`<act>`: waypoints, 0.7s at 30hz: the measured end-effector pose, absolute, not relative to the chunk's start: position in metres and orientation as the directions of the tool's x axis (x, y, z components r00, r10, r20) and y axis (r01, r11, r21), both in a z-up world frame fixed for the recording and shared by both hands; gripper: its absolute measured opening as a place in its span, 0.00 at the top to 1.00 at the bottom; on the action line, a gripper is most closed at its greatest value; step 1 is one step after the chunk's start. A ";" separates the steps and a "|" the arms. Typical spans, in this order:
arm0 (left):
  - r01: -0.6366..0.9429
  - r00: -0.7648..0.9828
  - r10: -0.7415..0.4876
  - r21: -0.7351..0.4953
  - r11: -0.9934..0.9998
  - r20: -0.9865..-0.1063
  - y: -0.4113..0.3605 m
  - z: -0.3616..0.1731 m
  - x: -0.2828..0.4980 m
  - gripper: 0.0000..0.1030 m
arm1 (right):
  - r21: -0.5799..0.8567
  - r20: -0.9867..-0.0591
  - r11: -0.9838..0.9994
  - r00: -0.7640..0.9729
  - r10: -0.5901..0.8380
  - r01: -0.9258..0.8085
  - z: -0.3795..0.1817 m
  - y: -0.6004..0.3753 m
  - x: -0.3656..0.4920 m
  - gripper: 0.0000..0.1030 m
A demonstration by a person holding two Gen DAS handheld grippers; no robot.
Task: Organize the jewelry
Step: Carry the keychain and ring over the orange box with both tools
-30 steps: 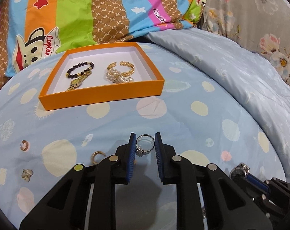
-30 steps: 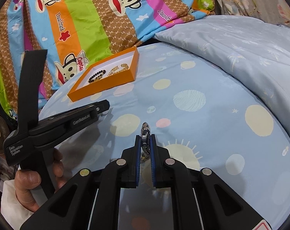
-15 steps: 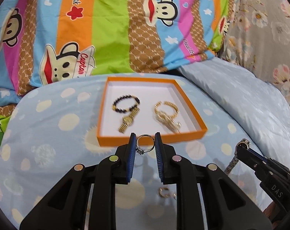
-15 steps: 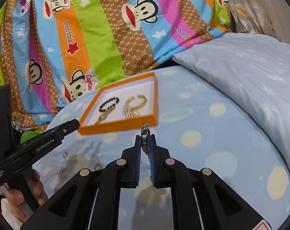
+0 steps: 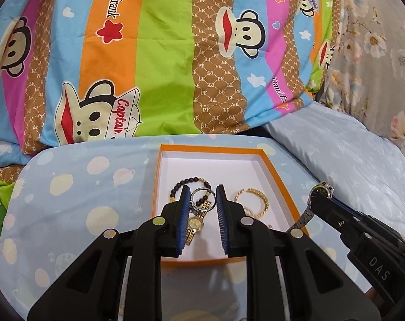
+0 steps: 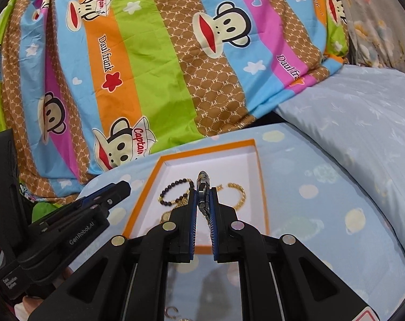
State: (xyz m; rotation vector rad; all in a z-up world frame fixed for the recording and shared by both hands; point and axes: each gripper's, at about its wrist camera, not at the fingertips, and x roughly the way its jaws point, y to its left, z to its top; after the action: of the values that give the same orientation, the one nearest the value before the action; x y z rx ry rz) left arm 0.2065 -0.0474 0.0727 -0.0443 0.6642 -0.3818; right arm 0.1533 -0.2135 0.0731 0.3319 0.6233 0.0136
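An orange box (image 5: pixel 274 169) with a white inside lies on the blue spotted bedding; it also shows in the right wrist view (image 6: pixel 264 176). In it lie a dark bead bracelet (image 5: pixel 185 183), a gold watch (image 5: pixel 195 224) and a gold chain bracelet (image 5: pixel 256 200). My left gripper (image 5: pixel 203 200) is shut on a silver ring (image 5: pixel 202 200) and holds it above the box. My right gripper (image 6: pixel 203 200) is shut on a silver watch (image 6: pixel 203 187), also above the box; that watch shows in the left wrist view (image 5: pixel 318 191), its band hanging down.
A striped cartoon monkey blanket (image 5: pixel 162 53) rises behind the box. A pale blue quilt (image 5: pixel 349 160) lies to the right, with floral fabric (image 5: pixel 376 40) behind it. The box sits on a blue spotted sheet (image 5: pixel 68 200).
Both grippers have moved forward from over the sheet to above the box, each still holding its piece. The loose rings on the sheet have dropped out of view.
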 end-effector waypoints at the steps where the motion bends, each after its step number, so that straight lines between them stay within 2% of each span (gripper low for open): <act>1: 0.326 0.721 -0.357 -0.164 0.931 -0.594 -0.047 0.071 0.211 0.82 | 0.305 -0.571 0.948 0.813 0.112 0.084 0.073 -0.213 0.157 0.92; 21: 0.291 0.684 -0.339 -0.184 0.939 -0.646 -0.054 0.032 0.252 0.82 | 0.268 -0.641 0.957 0.762 0.090 0.113 0.029 -0.219 0.205 0.92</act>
State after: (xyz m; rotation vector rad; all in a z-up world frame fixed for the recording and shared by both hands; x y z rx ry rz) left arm 0.2524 -0.0544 0.0324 -0.0690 0.7372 -0.3528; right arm 0.2047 -0.2194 0.0293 0.3011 0.7070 -0.0125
